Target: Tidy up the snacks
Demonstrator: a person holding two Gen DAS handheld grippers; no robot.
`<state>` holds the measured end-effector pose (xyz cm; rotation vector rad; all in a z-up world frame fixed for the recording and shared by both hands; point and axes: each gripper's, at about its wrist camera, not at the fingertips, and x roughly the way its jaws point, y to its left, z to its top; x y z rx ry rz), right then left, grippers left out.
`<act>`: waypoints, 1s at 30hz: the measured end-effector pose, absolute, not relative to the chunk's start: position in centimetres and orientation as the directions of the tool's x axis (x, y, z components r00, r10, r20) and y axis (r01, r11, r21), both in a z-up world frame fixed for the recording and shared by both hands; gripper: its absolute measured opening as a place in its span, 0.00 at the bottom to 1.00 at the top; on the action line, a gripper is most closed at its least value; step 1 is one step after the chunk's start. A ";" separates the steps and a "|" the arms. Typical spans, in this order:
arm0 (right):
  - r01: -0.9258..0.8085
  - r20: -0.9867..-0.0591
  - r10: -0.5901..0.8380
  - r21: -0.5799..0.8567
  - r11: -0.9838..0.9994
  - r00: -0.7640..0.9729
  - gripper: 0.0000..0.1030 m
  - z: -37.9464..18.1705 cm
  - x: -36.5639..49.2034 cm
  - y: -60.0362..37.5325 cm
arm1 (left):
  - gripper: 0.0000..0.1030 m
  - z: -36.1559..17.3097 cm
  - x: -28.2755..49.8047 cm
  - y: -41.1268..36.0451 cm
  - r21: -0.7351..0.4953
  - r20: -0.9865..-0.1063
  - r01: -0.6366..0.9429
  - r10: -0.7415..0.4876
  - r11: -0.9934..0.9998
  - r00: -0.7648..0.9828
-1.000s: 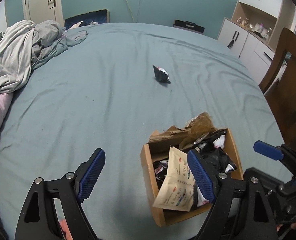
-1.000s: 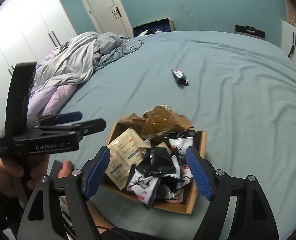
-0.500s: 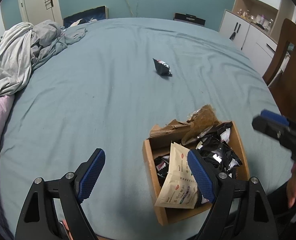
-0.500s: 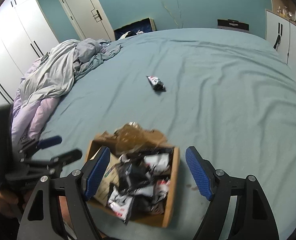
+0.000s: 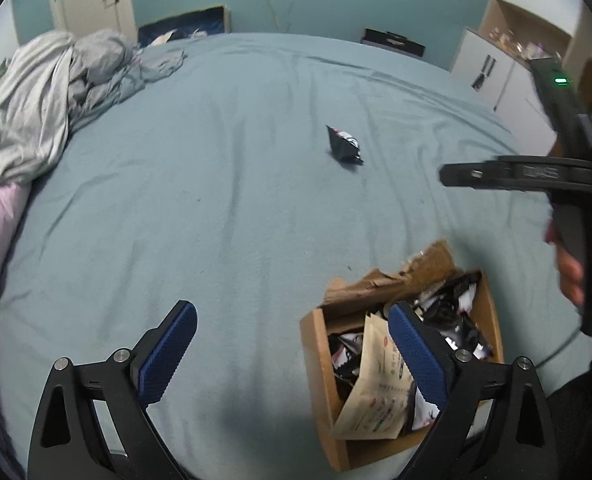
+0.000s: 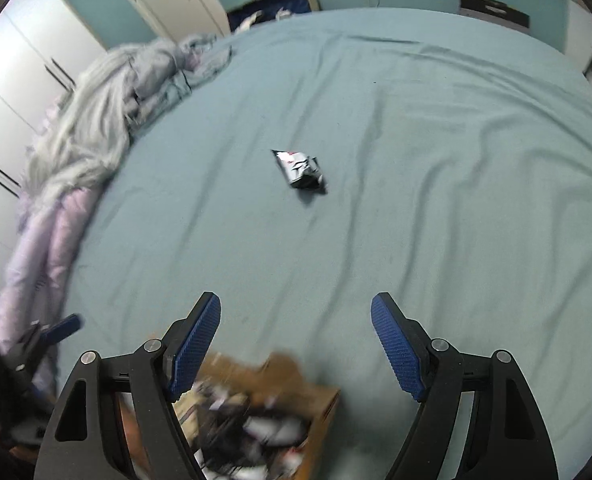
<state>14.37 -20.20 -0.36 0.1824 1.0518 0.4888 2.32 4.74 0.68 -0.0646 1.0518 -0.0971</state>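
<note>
On the bed (image 6: 436,160), the lone snack packet (image 6: 300,170) is seen far ahead of the open, empty right gripper (image 6: 296,344), lying slantwise, while the left gripper (image 5: 291,344), just opened wider and empty, is kept near the box (image 5: 316,344).

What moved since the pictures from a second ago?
The right claw swung away from over the snack box, out toward the loose black packet, open and empty. The left claw just opened wider, holding nothing. Box and packet stayed put.

glossy foil snack packet (image 6: 300,170), cardboard box (image 5: 316,344), cloth sheet (image 5: 215,200)
</note>
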 end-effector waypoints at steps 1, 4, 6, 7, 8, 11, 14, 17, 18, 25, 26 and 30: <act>-0.304 -0.797 0.455 0.354 0.885 0.397 0.75 -0.4 15.7 -19.8 | 0.95 0.7 2.5 5.2 -0.124 -0.862 0.037 -0.126 0.992 0.491; -0.315 -0.806 0.467 0.365 0.876 0.364 0.75 -0.8 19.8 -18.3 | 0.95 0.5 2.8 5.8 -0.137 -0.863 0.018 -0.129 0.990 0.489; -0.323 -0.814 0.472 0.370 0.871 0.339 0.75 -1.7 22.4 -16.8 | 0.95 0.3 3.0 5.9 -0.146 -0.866 0.021 -0.138 0.989 0.481; -0.325 -0.826 0.462 0.362 0.874 0.322 0.75 -2.5 23.8 -15.9 | 0.95 0.2 3.2 5.9 -0.154 -0.867 0.023 -0.146 0.988 0.476; -0.320 -0.846 0.434 0.337 0.885 0.310 0.75 -3.2 25.3 -14.8 | 0.95 0.1 3.2 6.0 -0.158 -0.868 0.025 -0.151 0.987 0.473; -0.321 -0.873 0.366 0.263 0.910 0.322 0.75 -4.4 27.8 -12.7 | 0.95 0.1 3.3 5.9 -0.159 -0.866 0.032 -0.155 0.987 0.475; -0.337 -0.884 0.310 0.190 0.922 0.350 0.75 -5.1 29.2 -10.7 | 0.95 0.0 3.3 5.7 -0.144 -0.866 0.037 -0.144 0.989 0.479; -0.370 -0.914 0.204 0.065 0.927 0.350 0.44 -6.3 29.1 -8.6 | 0.95 -0.1 3.4 5.6 -0.143 -0.866 0.041 -0.146 0.989 0.478; -0.377 -0.921 0.177 0.036 0.925 0.347 0.31 -6.7 28.8 -8.3 | 0.95 -0.1 3.4 5.7 -0.141 -0.867 0.038 -0.142 0.989 0.477; -0.394 -0.857 0.266 0.082 0.915 0.441 0.32 -2.4 22.8 -12.6 | 0.95 -0.1 2.9 6.2 -0.092 -0.861 0.023 -0.091 0.995 0.500; -0.403 -0.849 0.280 0.087 0.911 0.448 0.32 -1.4 21.5 -13.4 | 0.95 -0.1 2.7 6.2 -0.084 -0.861 0.024 -0.085 0.996 0.502; -0.456 -0.817 0.360 0.136 0.879 0.450 0.32 2.5 14.2 -17.3 | 0.95 0.1 2.1 5.9 -0.053 -0.856 0.024 -0.058 0.998 0.513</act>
